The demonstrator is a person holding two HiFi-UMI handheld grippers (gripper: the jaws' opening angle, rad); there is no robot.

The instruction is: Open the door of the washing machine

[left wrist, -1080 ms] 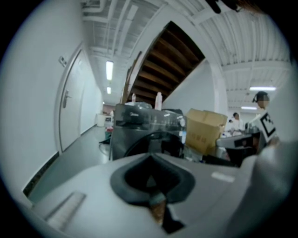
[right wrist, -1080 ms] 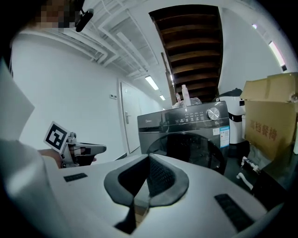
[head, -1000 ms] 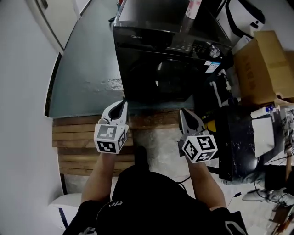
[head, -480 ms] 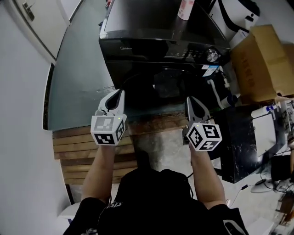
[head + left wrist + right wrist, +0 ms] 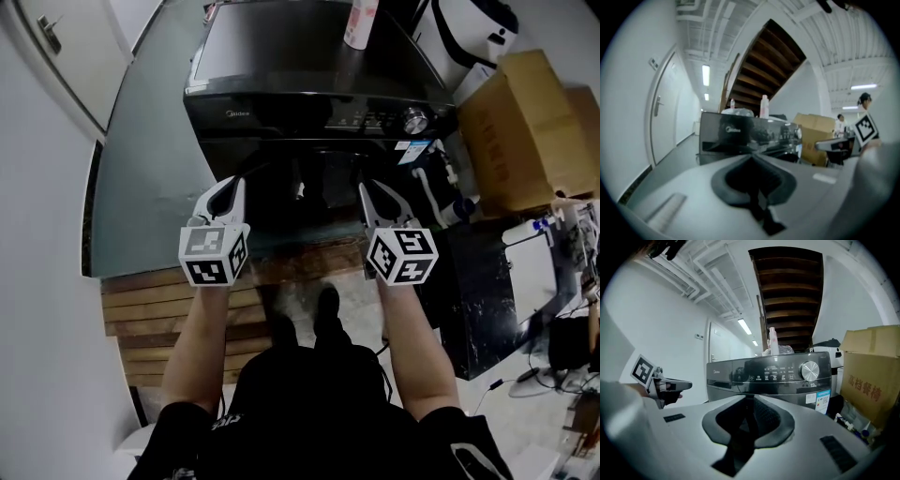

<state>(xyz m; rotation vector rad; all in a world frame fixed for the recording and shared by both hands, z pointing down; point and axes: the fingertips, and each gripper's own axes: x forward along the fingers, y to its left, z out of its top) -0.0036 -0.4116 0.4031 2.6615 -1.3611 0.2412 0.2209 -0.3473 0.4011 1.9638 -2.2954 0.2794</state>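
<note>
Both tongs had advanced on the washer since the earlier frame. Its front, then well ahead of the tips, now lay just beyond them.

Item 1 – washing machine [image 5: 309,84]: black front-loader, directly ahead of both tongs. Its door [image 5: 300,173]: dark round panel on the front face, ahead of and between the two sets of tips; shut. No contact w/ either tongs.

Item 2 – left tongs [image 5: 232,187]: clenched, nothing between the jaws. Pointed at the washer's left front.

Item 3 – right tongs [image 5: 372,192]: jaws opening, narrow gap, nothing between them. Pointed at the front, short of and below the dial [image 5: 413,119].

Item 4 – misc.: bottle [image 5: 359,23] on the washer top, well beyond the tongs. Cardboard box [image 5: 516,122] off to the right of the right tongs. Wooden boards [image 5: 150,300] on the floor, below and behind the left tongs.

Handling est.: door prob. rigid, glass and plastic, hinged on one side and held by a latch. Glossy finish, so likely slippery to the pads. Some weight in the swing, but no lifting req'd. Best hold would be the handle recess on the rim, opp. the hinge; which side that is could not be made out in these views. Pull should follow the hinge arc, not straight out. Step judged: approach; grasp not yet made.
</note>
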